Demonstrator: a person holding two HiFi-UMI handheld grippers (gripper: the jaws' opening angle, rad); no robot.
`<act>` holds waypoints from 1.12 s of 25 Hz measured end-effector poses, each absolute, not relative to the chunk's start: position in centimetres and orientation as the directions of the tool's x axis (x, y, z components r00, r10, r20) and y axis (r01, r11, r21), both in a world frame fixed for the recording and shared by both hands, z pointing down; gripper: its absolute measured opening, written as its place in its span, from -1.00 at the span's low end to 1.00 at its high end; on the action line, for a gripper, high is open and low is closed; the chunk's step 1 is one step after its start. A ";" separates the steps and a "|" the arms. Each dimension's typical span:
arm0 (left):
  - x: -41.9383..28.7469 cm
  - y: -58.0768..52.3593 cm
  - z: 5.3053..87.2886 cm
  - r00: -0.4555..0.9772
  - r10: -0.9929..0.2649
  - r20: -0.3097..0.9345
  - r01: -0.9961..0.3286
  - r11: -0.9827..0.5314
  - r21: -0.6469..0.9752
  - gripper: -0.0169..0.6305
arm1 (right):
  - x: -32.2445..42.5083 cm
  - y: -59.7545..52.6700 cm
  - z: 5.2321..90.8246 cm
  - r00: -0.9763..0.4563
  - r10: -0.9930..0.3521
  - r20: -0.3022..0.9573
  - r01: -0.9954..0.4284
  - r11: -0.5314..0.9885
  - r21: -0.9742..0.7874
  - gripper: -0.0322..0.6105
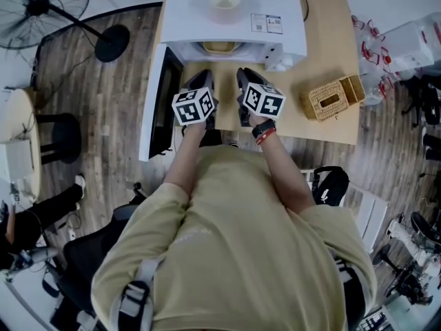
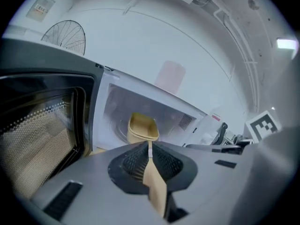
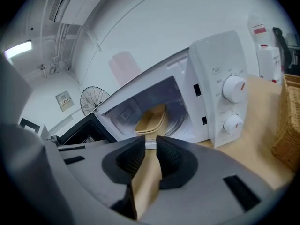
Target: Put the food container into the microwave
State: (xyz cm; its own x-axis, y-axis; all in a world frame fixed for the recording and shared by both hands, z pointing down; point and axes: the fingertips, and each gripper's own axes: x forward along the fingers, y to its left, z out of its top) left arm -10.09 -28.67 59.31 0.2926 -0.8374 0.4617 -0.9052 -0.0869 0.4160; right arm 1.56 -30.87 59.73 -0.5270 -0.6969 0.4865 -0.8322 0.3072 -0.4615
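Tabletop [image 1: 331,61] bears microwave [image 1: 200,19], food container [image 1: 219,47] inside, basket [image 1: 333,96] beside; left gripper [image 2: 150,146] jaws closed empty, right gripper [image 3: 150,143] barely parted.

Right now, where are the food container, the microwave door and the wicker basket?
food container [image 3: 151,118]: right gripper view, middle of its open top.
microwave door [image 1: 169,102]: head view, on its dark window.
wicker basket [image 1: 332,96]: head view, on its woven top.

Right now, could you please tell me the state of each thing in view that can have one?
Door, swung fully open.
Container, inside the microwave, uncovered.
Left gripper, shut, empty.
Right gripper, slightly open, empty.
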 end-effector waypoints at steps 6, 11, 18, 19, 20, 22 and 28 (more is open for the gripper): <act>-9.1 -26.0 58.7 0.266 -0.851 0.452 -0.922 -0.088 0.378 -0.86 | 3.0 -27.9 58.9 -0.517 -0.713 0.473 -0.844 0.335 -0.419 -0.66; -8.1 -24.1 58.0 0.254 -0.862 0.440 -0.930 -0.092 0.357 -0.89 | 4.5 -26.3 57.7 -0.504 -0.739 0.447 -0.857 0.361 -0.369 -0.73; -7.4 -21.4 57.1 0.237 -0.881 0.409 -0.939 -0.100 0.329 -0.89 | 5.5 -23.9 56.5 -0.500 -0.760 0.415 -0.862 0.392 -0.322 -0.81; -7.3 -21.1 57.0 0.231 -0.885 0.405 -0.942 -0.099 0.321 -0.89 | 5.6 -23.7 56.3 -0.498 -0.766 0.407 -0.864 0.394 -0.314 -0.82; -7.3 -20.8 56.9 0.225 -0.889 0.399 -0.944 -0.098 0.315 -0.89 | 5.8 -23.4 56.1 -0.496 -0.771 0.399 -0.865 0.397 -0.307 -0.82; -7.2 -20.2 56.7 0.218 -0.896 0.386 -0.945 -0.095 0.313 -0.89 | 6.0 -23.1 56.0 -0.495 -0.778 0.388 -0.866 0.402 -0.299 -0.82; -6.8 -18.6 57.0 0.223 -0.898 0.379 -0.939 -0.094 0.331 -0.89 | 6.6 -21.5 56.4 -0.497 -0.774 0.391 -0.865 0.409 -0.290 -0.82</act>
State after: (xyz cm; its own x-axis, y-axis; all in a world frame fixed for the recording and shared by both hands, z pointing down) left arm -6.84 -18.61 57.04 0.2234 -0.8979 0.3794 -0.9389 -0.0936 0.3313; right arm 6.60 -21.52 56.37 -0.4975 -0.7742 0.3914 -0.8651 0.4093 -0.2899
